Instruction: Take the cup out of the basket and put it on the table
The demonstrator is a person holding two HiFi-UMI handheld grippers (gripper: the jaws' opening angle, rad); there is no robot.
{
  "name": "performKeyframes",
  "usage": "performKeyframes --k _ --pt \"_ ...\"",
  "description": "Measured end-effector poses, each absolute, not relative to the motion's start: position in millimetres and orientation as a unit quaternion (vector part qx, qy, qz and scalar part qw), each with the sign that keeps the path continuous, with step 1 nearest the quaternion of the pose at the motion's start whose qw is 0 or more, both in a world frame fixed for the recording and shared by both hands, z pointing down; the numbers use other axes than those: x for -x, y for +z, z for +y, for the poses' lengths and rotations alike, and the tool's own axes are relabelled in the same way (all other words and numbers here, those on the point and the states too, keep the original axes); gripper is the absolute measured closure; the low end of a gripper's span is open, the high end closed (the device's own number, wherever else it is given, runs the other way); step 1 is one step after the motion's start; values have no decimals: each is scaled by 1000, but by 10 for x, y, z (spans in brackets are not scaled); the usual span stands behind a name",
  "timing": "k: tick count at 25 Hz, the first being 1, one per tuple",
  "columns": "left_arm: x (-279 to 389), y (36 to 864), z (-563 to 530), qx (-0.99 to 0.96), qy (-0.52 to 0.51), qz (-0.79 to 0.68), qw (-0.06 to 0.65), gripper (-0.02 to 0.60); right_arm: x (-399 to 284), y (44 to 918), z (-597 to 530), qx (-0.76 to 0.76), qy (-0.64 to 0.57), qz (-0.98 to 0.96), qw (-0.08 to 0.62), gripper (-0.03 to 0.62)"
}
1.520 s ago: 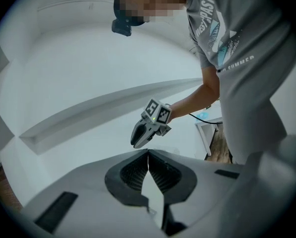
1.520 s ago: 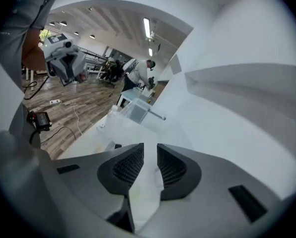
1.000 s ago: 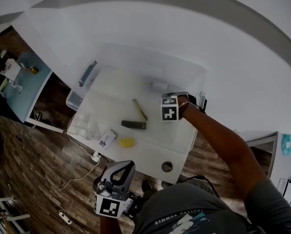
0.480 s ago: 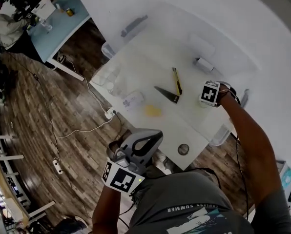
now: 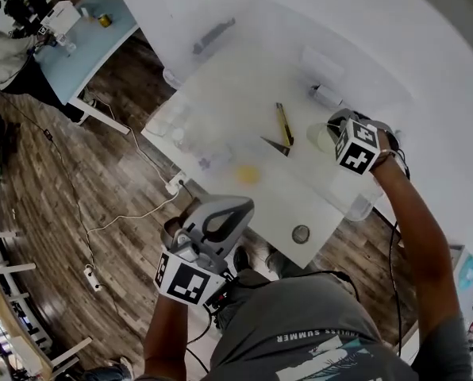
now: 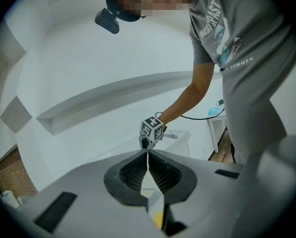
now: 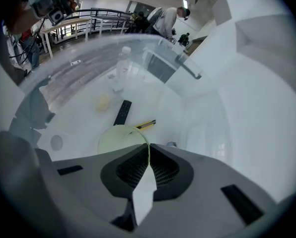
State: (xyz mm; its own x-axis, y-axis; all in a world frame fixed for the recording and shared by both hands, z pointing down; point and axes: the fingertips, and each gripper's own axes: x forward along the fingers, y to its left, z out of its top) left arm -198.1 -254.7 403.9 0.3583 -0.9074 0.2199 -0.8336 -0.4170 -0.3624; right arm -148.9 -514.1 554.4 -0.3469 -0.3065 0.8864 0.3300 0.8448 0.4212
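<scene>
A pale green cup [image 5: 322,137] hangs at the table's right end, over a clear plastic basket [image 5: 360,203]. My right gripper [image 5: 337,127] is shut on the cup's rim. In the right gripper view the thin rim of the cup [image 7: 119,139] runs between the closed jaws of the right gripper [image 7: 148,155]. My left gripper [image 5: 240,206] is held low in front of the person's body, off the table, shut with nothing in it. In the left gripper view the left gripper [image 6: 147,162] points up at the person's arm.
On the white table [image 5: 244,94] lie a yellow-handled knife [image 5: 284,124], a black flat object [image 5: 274,145], a yellow lump [image 5: 248,175] and several clear bottles [image 5: 181,129]. A large clear bin with a grey handle [image 5: 213,34] stands at the back. A round hole [image 5: 301,233] sits near the table's front corner.
The right gripper has closed on the cup's rim and moved toward the table's right end with it. The left gripper stays low and shut. The head view has swung round.
</scene>
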Motion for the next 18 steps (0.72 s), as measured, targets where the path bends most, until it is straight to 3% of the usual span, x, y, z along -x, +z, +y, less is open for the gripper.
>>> performKeyframes --k 11,18 --pt "2108 3977 -2197 832 -183 511 115 571 1649 3564 -4341 -118 -346 -840 401 572" --pt "2168 3935 -2008 838 -174 502 127 571 1718 3237 -3425 -99 -350 -863 351 572"
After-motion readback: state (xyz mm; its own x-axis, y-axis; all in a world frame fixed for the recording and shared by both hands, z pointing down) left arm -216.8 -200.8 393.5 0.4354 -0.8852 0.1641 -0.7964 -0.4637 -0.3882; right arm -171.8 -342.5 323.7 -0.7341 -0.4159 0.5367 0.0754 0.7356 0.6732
